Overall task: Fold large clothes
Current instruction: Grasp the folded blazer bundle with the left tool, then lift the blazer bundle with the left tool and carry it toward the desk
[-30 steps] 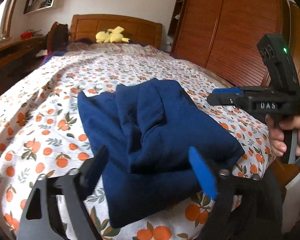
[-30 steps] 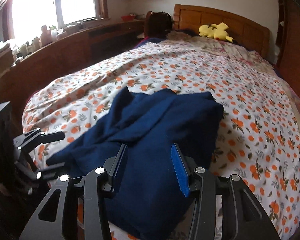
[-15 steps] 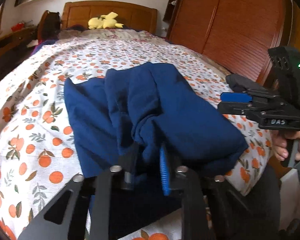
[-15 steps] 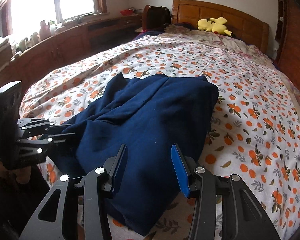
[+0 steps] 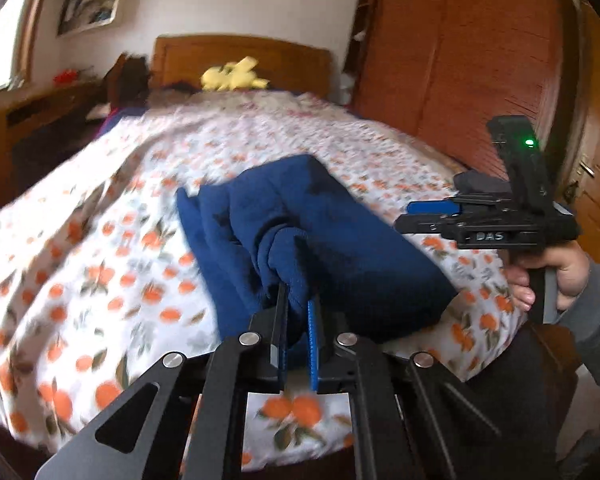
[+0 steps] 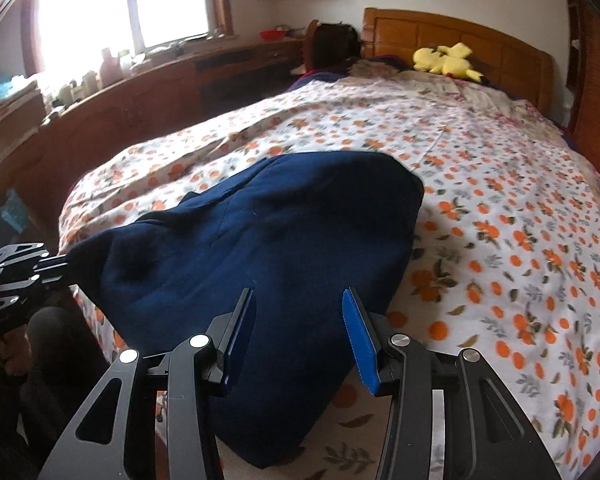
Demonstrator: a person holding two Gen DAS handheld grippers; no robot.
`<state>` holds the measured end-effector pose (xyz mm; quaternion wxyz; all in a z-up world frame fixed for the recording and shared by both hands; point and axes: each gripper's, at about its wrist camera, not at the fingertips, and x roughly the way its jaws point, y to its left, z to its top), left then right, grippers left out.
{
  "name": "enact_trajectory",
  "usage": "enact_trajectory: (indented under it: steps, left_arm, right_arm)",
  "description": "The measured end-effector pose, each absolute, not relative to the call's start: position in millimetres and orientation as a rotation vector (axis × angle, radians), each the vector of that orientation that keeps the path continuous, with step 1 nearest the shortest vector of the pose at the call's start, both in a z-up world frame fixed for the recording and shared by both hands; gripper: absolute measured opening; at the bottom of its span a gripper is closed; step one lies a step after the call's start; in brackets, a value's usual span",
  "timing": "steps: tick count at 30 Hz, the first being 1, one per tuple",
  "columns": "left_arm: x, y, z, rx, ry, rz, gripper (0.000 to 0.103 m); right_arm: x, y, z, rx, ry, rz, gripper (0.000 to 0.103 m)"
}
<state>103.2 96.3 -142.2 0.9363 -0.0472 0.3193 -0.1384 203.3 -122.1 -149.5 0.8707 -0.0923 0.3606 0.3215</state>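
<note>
A navy blue garment (image 5: 348,240) lies bunched near the foot of the bed (image 5: 100,264). My left gripper (image 5: 298,312) has its jaws closing on a gathered fold of the near edge, and the pads pinch the cloth, which rises in a ridge from them. In the right wrist view the garment (image 6: 268,232) spreads toward the bed's corner. My right gripper (image 6: 300,316) hovers open just over its near part, nothing pressed between its pads. The right gripper (image 5: 420,216) also shows beside the garment's right side, held by a hand (image 5: 556,272). The left gripper (image 6: 28,264) shows at the left edge.
The orange-print sheet (image 6: 520,208) covers the whole bed. A yellow plush toy (image 6: 448,60) lies by the wooden headboard (image 5: 240,54). A wooden wardrobe (image 5: 460,60) stands to the right of the bed, and a long desk (image 6: 148,92) with bottles runs under the window.
My left gripper went from wide open over the garment to shut on a bunched fold, then drew it back and slightly up. The right gripper kept its opening and place.
</note>
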Motion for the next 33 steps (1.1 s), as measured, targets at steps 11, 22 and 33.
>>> enact_trajectory:
  steps: [11,22,33]
  left_arm:
    - [109,107,-168,-0.109,0.722,-0.252,0.010]
    - [109,101,-174,-0.091,0.740,-0.211,0.011]
    - [106,105,-168,-0.114,0.739,-0.186,0.025]
  right_arm:
    - [238,-104,-172,-0.242,0.798,0.673,0.044]
    - [362,-93,-178,-0.193,0.831,0.575,0.049]
    - [395,-88,-206,-0.232,0.890,0.535,0.080]
